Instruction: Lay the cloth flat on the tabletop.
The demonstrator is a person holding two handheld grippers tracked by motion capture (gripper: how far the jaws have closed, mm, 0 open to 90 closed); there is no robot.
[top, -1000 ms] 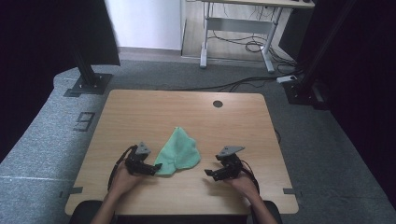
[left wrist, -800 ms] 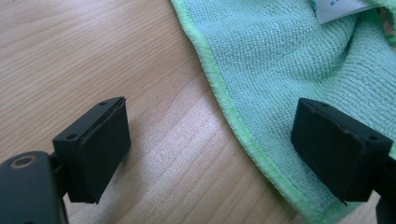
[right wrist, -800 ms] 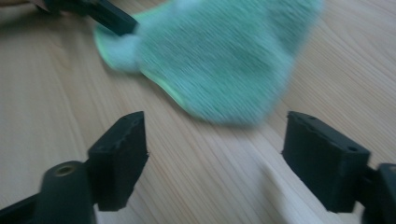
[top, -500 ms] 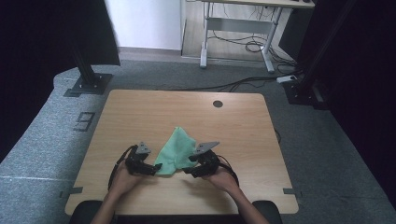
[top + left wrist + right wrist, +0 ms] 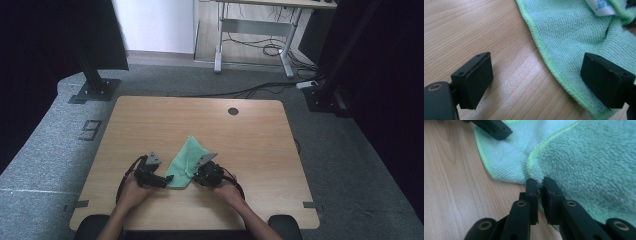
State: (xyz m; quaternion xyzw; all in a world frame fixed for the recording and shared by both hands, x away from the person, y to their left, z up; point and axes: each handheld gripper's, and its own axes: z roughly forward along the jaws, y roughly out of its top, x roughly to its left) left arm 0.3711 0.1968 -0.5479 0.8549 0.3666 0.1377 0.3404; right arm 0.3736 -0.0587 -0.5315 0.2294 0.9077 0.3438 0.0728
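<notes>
- The wooden table spreads out in front of me, with a dark round hole in it near the far edge, right of the middle.
- The green cloth lies on the near half of the table, a little left of the middle, between my two hands; it runs from a point on the far side down to a wider near end and is rumpled, with one layer folded over another.
- My left gripper rests at the cloth's near left corner. In the left gripper view its jaws stand wide apart and grasp nothing: one pad is over bare wood, the other over the cloth, and the stitched green hem runs between them.
- My right gripper is at the cloth's near right side. Its jaws have just been closing, and in the right gripper view they are clenched on a bunched piece of the cloth's hemmed edge, with fabric pinched between the pads.
- A white label is sewn to the cloth at the far end of the left gripper view.
</notes>
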